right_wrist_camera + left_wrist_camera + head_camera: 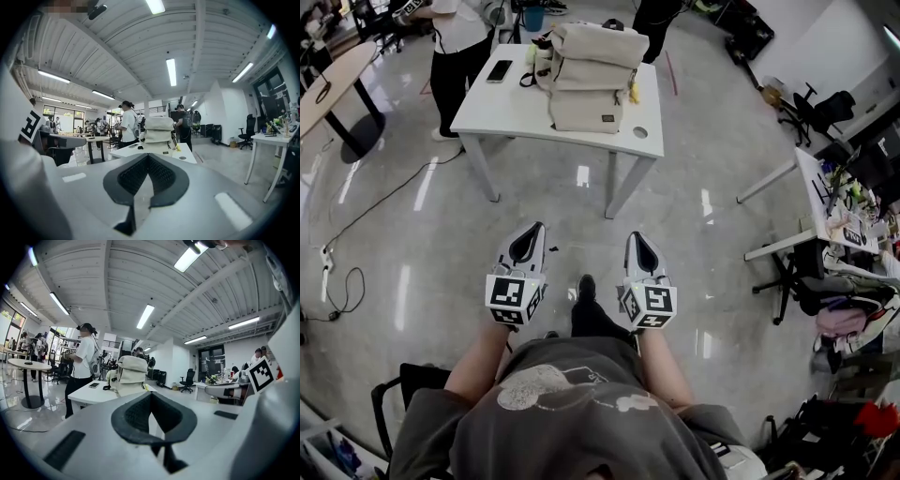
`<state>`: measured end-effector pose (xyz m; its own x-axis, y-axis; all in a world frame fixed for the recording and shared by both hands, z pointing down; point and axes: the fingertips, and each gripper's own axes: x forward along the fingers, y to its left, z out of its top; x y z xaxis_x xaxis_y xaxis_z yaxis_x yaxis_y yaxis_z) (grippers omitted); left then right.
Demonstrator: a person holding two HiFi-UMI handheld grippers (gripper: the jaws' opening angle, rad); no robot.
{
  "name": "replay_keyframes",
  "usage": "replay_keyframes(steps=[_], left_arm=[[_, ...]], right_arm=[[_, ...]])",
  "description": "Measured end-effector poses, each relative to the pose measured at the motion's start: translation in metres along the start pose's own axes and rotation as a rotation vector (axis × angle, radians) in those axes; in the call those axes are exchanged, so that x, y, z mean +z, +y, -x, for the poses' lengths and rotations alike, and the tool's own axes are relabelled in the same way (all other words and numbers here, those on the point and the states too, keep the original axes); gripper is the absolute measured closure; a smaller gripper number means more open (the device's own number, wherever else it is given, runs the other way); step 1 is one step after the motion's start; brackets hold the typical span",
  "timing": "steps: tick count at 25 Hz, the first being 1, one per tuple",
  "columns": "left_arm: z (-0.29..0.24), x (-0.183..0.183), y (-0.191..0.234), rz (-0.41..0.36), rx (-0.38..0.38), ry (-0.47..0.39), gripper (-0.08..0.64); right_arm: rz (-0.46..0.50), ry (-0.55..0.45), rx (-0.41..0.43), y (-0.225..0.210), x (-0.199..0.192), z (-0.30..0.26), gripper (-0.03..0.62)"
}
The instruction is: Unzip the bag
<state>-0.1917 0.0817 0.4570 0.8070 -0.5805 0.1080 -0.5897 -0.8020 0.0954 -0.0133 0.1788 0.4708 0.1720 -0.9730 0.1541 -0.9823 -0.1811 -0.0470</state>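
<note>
Open-plan office, glossy grey floor (581, 187), strip lights overhead.

- White desk (506, 111) stands ahead. The beige bag (586, 80) sits upright on its right half, the base close to the near edge.
- Left gripper (529, 240) and right gripper (642, 244) are held level side by side, well apart from the desk. Each gripper's own view shows the pads pressed together with nothing between them.
- Phone (499, 70) lies near the desk's left edge. A yellow object (633, 94) is tucked against the bag's right side, by the right edge.
- A person (455, 52) in a white shirt stands at the far left corner.
- A cable (356, 220) trails over the floor at left.

Risks, as I judge them:
- The bag is tall and looks soft. A tug on the zip from one gripper, with the other not bracing it, could tip the bag or drag it over the near edge.
- A sideways drag could sweep the yellow object off the right edge.
- Both sets of jaws must open before anything can be pinched, and a small zip pull could slip out of the pads.
- The bystander is close enough to be bumped if the approach drifts left, and the cable is a trip hazard there.

Containers:
- The bag appears closed. Its contents are hidden, and I cannot pick out the zip from here.
</note>
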Motion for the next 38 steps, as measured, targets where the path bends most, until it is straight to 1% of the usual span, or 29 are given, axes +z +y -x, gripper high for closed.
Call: replay_keyframes(steps=[4,8,13,16,22,26,29,33,38], left_arm=[[-0.026,0.0,0.01,0.013,0.023,-0.009,0.555],[-0.06,-0.006,0.023,0.01,0.055,0.014,0.555],[-0.115,-0.003,0.041,0.013,0.089,0.029,0.555],[-0.153,-0.001,0.049,0.029,0.109,0.03,0.555],[-0.224,0.011,0.045,0.018,0.105,0.032,0.555],[-0.264,0.013,0.046,0.014,0.119,0.039,0.555],[-0.291,0.017,0.046,0.019,0.13,0.03,0.555],[-0.319,0.03,0.04,0.013,0.145,0.024,0.555],[-0.338,0.038,0.033,0.01,0.151,0.024,0.555]], right_arm=[[-0.009,0.0,0.018,-0.013,-0.004,-0.034,0.592],[-0.033,0.019,0.044,-0.03,-0.008,-0.076,0.592],[-0.04,0.018,0.068,-0.063,0.004,-0.134,0.592],[-0.043,0.021,0.079,-0.085,0.009,-0.164,0.592],[-0.071,0.043,0.076,-0.139,0.01,-0.216,0.592],[-0.09,0.043,0.079,-0.171,0.012,-0.249,0.592],[-0.098,0.044,0.088,-0.192,0.015,-0.27,0.592],[-0.102,0.047,0.109,-0.212,0.023,-0.289,0.592],[-0.114,0.059,0.131,-0.221,0.025,-0.299,0.592]])
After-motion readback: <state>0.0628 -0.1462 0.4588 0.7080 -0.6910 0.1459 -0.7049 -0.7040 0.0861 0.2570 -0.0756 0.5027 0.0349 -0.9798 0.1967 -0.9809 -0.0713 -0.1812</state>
